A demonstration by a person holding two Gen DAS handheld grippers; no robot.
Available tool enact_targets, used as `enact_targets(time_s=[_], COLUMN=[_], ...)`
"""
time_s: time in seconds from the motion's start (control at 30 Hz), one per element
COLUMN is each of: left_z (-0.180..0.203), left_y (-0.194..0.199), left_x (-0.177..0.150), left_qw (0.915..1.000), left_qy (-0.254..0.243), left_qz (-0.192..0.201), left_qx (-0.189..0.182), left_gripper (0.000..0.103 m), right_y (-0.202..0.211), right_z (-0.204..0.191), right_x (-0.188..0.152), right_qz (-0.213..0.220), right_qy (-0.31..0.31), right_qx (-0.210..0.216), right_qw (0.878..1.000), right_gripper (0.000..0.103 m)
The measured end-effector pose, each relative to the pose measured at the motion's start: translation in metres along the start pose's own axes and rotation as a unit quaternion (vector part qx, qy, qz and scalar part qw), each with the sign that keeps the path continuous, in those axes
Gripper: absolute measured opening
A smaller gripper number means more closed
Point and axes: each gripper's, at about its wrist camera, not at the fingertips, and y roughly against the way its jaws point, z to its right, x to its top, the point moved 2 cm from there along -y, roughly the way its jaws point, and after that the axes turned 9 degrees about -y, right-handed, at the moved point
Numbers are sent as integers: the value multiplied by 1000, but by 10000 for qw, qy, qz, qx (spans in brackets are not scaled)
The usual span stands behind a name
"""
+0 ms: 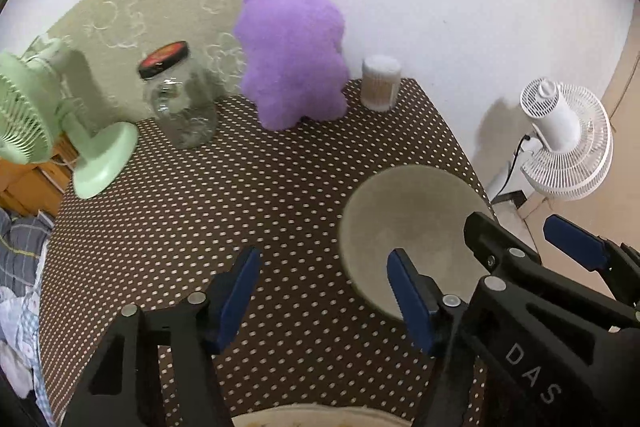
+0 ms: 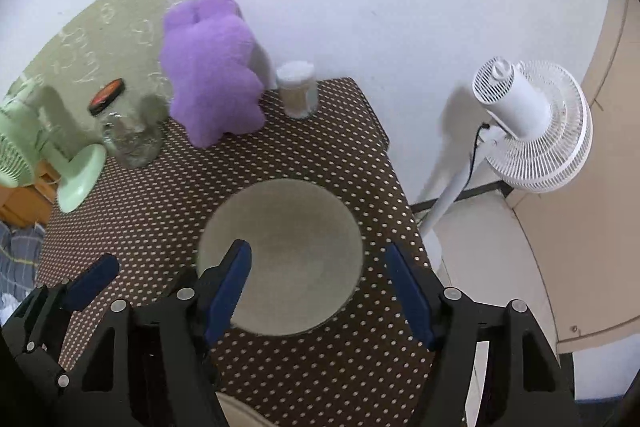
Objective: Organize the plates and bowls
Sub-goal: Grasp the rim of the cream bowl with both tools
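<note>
A green fan [image 1: 48,115] stood at the table's [image 1: 200,211] left edge, then a jar [image 1: 180,99], a purple toy [image 1: 292,51] and a canister [image 1: 380,83]; the left gripper [image 1: 324,291] hung with fingers apart, empty; the bowl [image 2: 280,255] sat near the right edge, the right gripper [image 2: 320,291] above it, fingers apart, clear of it.
</note>
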Motion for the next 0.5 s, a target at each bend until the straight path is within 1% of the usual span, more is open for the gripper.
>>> enact_targets(time_s=[0.07, 0.17, 0.23, 0.37, 0.4, 0.5], left_z=[6, 13, 16, 20, 20, 20], left_y=[-9, -22, -29, -40, -43, -49], left_x=[2, 4, 5, 5, 5, 5], left_qw=[10000, 9998, 9997, 9995, 9995, 9994], left_qy=[-51, -106, -124, -97, -80, -67], left_qz=[-45, -154, -194, -278, -306, -343], left_qx=[-17, -54, -67, -78, -72, -4], left_gripper=[60, 58, 56, 43, 41, 37], right_y=[-8, -18, -24, -34, -36, -45], right_z=[7, 13, 16, 20, 21, 22], right_x=[1, 2, 3, 3, 3, 3], right_qz=[-43, -127, -178, -271, -283, -353], right_qy=[-53, -79, -102, -157, -165, -156], right_qx=[-76, -152, -189, -168, -171, -192], right_qw=[9999, 9998, 9996, 9994, 9993, 9991], right_gripper=[71, 68, 61, 54, 50, 45])
